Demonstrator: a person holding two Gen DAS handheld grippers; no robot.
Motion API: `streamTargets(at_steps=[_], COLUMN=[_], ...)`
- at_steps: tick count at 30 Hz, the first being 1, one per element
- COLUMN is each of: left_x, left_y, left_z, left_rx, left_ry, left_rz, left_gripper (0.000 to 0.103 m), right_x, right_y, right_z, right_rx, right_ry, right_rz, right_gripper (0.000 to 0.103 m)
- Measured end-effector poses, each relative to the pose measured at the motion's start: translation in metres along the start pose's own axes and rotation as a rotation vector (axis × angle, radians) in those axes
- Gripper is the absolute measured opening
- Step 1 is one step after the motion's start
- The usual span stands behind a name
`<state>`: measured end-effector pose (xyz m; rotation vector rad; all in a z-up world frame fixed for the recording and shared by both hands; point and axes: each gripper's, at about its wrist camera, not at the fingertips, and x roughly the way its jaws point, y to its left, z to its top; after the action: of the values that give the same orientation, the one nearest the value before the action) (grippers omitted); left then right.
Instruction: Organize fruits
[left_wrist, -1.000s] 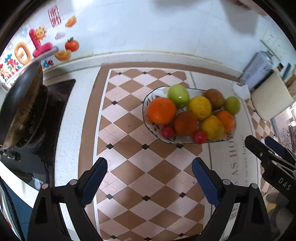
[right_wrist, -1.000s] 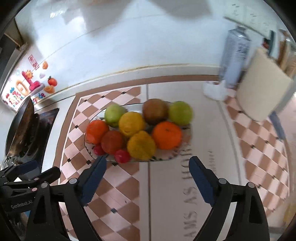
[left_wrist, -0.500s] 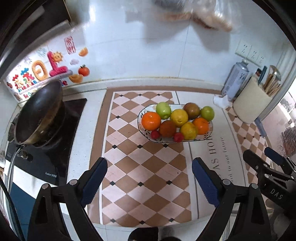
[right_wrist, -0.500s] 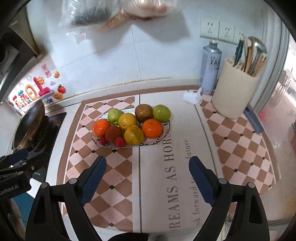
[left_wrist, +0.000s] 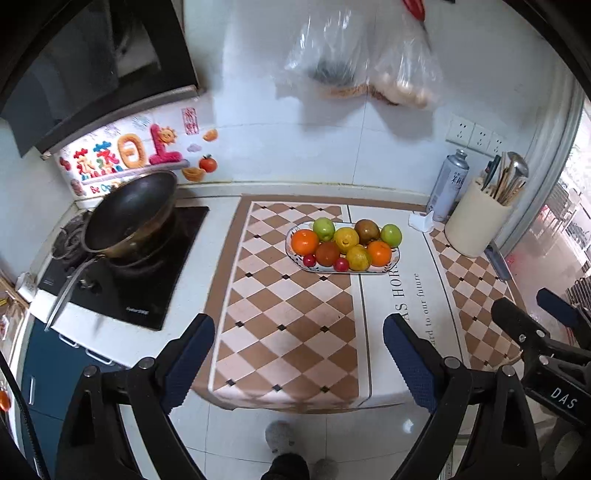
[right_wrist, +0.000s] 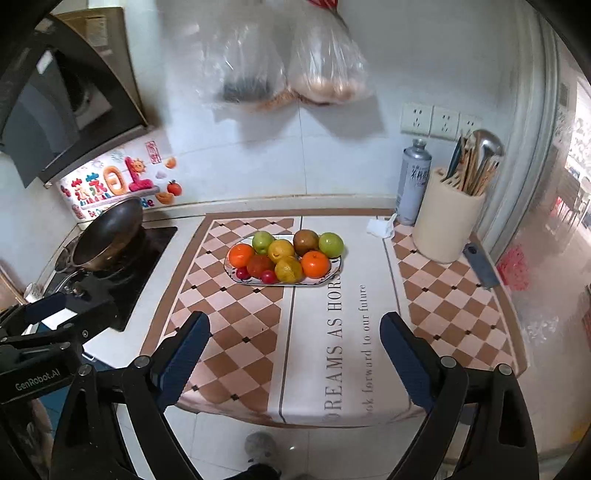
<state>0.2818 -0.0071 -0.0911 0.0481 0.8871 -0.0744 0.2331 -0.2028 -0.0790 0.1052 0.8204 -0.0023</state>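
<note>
both the left gripper (left_wrist: 299, 354) and right gripper (right_wrist: 295, 350) hang wide-jawed and empty, well off the heaped fruit plate (right_wrist: 334, 275), where a careless nudge could roll fruit onto the surface.

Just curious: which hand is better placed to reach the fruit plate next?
Probably right, narrowly: the right fingers, open, frame the fruit plate squarely; the left fingers, also open, point slightly left of it.

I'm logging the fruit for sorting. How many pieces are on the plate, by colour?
Fruit on the plate:
Orange: 2
Green: 2
Yellow: 2
Brown: 1
Reddish, large: 1
Small red: 2
Total: 10
</note>
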Motion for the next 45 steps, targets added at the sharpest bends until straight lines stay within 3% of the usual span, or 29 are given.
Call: streamTargets(at_steps=[9, 24, 36, 45], left_x=[-0.072, -0.132, -0.137, -0.114], left_y=[0.009, 0.021, 0.02, 0.014], left_z=[-0.024, -0.054, -0.051, -0.033], left_rx=[-0.001, -0.015, -0.012, 0.006], left_ry=[-0.076, -0.088, -0.106, -0.097], left_rz=[0.003, -0.005, 0.032, 0.06], left_gripper=[0.094, 0.094, 0.094, 0.094], right_x=[-0.084, -0.167, -0.175, -0.144], right_y=[0.01, 0.037, 0.042, 0.036], right_z=[-0.028, -0.058, -0.051, -0.032], right_rx=[0.005, 0.012, 0.016, 0.026], right_ry=[-0.069, -0.104, -0.112, -0.084], right_rz=[-0.012, 0.03, 0.051, 0.048], right_gripper=[0.096, 0.096, 0.097, 0.097])
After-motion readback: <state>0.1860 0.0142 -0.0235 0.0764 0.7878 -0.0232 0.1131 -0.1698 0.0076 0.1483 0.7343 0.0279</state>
